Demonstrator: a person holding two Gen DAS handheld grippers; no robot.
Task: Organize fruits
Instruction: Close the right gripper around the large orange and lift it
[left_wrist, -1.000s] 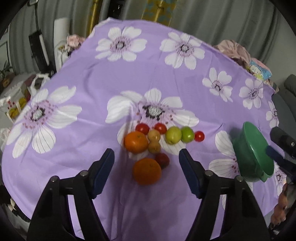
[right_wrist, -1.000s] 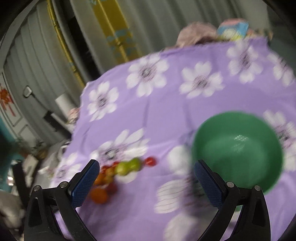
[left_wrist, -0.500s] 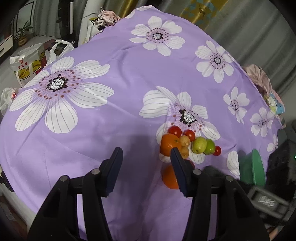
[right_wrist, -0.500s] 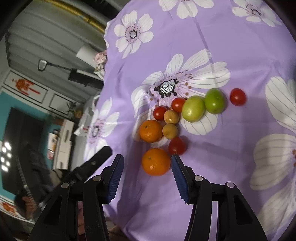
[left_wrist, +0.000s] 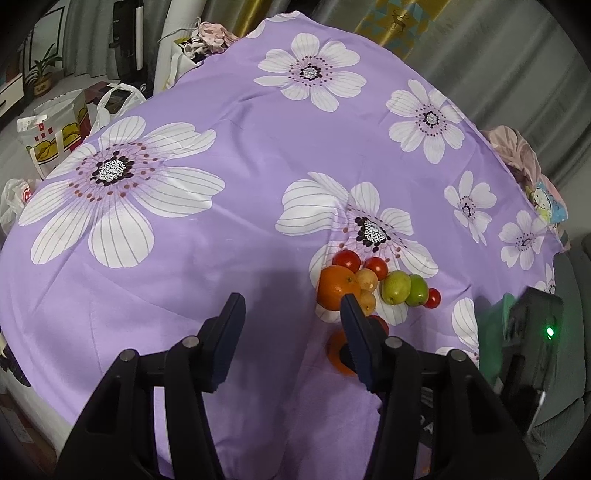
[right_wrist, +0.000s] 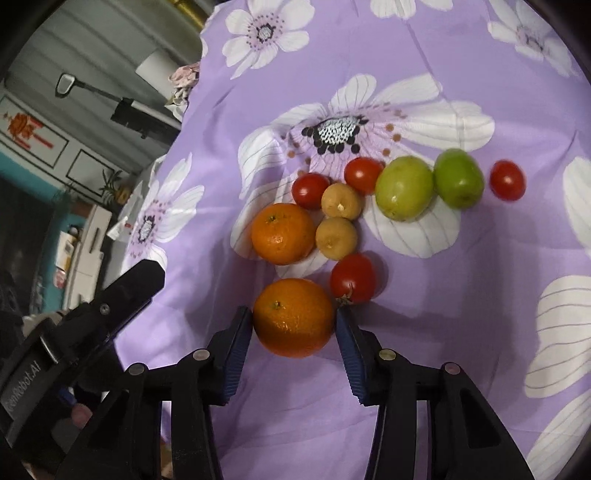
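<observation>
Since half a second ago, my right claw has dropped toward the near orange, and its 2 blue pads now sit against the fruit's left and right sides, gripping it where it rests on the worktop. My left claw has barely shifted; it hangs over bare purple cloth to the left of the fruit, fingers parted, nothing between them.

Item 1, right wrist view: near orange, between the pads, stem dimple facing up.
Item 2: large tomato, just beside the near orange at its upper right, close to the right pad.
Item 3: second orange, just beyond the near one, touching a small tan fruit.
Item 4: 2 tan fruits, round, stacked one behind the other and touching.
Item 5: 2 tomatoes behind the tan pair, one on either side.
Item 6: 2 green fruits, side by side and touching, right of the tan pair.
Item 7: 1 lone tomato, just right of the green pair, apart from it.

Left wrist view: the same cluster lies past my left claw's right finger, which hides most of the near orange. A green bowl shows partly at the right edge, behind the right claw's housing.
</observation>
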